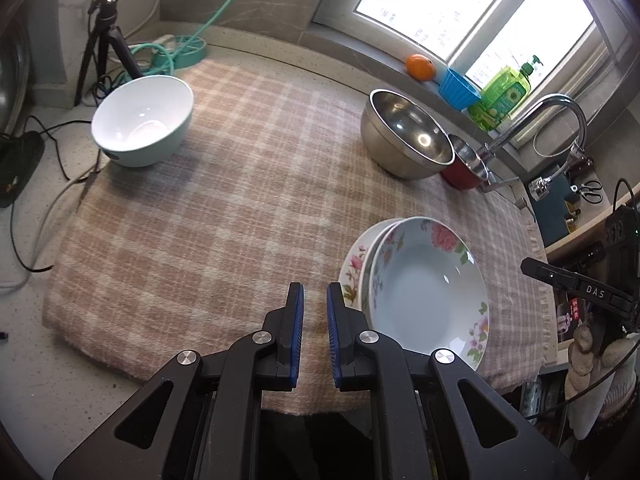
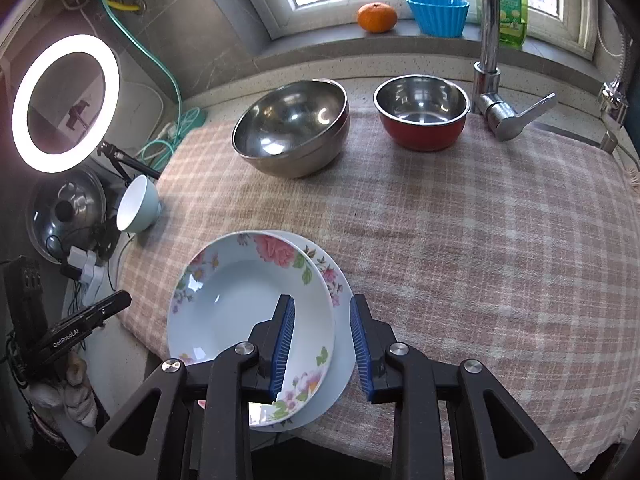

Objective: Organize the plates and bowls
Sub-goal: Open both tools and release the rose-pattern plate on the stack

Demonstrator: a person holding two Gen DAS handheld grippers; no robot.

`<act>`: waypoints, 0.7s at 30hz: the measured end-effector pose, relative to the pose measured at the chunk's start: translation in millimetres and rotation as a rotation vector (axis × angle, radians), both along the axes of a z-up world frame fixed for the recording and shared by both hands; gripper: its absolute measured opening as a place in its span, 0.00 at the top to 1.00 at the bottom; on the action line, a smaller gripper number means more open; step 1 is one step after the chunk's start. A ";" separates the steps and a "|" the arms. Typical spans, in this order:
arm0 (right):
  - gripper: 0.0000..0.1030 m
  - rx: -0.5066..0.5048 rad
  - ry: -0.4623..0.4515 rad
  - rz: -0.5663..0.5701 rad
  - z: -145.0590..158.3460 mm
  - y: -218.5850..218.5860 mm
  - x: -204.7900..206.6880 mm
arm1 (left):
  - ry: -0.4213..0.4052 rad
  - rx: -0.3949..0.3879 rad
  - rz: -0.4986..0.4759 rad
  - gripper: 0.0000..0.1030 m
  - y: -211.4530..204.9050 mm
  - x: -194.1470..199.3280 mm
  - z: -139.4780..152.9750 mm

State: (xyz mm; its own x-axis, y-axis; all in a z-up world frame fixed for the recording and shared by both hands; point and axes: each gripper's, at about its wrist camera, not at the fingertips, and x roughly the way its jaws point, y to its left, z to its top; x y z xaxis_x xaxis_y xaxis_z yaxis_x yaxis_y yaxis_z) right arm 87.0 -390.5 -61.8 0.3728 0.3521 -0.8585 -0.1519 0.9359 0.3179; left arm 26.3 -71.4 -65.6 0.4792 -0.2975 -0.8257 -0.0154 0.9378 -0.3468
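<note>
Two floral plates are stacked off-centre on the plaid cloth; the upper plate (image 1: 428, 292) (image 2: 240, 300) lies on the lower plate (image 1: 354, 268) (image 2: 340, 364). A pale green bowl (image 1: 144, 120) (image 2: 138, 204) sits at the cloth's left edge. A large steel bowl (image 1: 408, 136) (image 2: 292, 128) and a red steel-lined bowl (image 1: 466, 168) (image 2: 422, 112) stand at the back. My left gripper (image 1: 315, 300) is open and empty over the cloth, left of the plates. My right gripper (image 2: 322, 316) is open, its jaws on either side of the upper plate's right rim, not touching it.
A faucet (image 2: 492, 40) rises at the back right. On the windowsill sit an orange (image 2: 377, 17), a blue cup (image 2: 438, 14) and a green soap bottle (image 1: 502, 94). A ring light (image 2: 66, 104) on a tripod and cables stand at the left.
</note>
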 end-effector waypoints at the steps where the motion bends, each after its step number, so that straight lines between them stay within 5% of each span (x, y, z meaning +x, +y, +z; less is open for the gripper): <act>1: 0.74 0.005 -0.010 -0.010 2.9 0.2 -0.4 | -0.006 0.004 0.009 0.91 4.0 -1.1 2.0; 8: 0.60 0.031 -0.073 -0.033 15.3 7.1 -6.6 | -0.063 0.038 0.075 0.89 29.4 -9.6 15.3; 12: 0.51 0.107 -0.102 -0.045 20.7 11.5 -6.5 | -0.070 0.028 0.098 0.75 40.1 -12.8 16.9; 17: 0.40 0.122 -0.124 -0.013 25.8 19.9 3.6 | -0.073 0.032 0.143 0.74 48.2 -10.6 18.3; 21: 0.40 0.064 -0.139 0.006 31.6 23.1 17.1 | -0.075 0.040 0.179 0.55 48.0 -2.8 21.7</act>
State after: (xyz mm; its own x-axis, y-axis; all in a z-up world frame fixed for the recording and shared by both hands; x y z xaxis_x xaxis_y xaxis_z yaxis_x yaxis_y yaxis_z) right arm 104.1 -367.4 -30.2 0.4843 0.4069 -0.7745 -0.2042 0.9134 0.3522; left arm 23.4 -23.5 -43.9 0.5821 -0.1695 -0.7953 -0.1586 0.9356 -0.3155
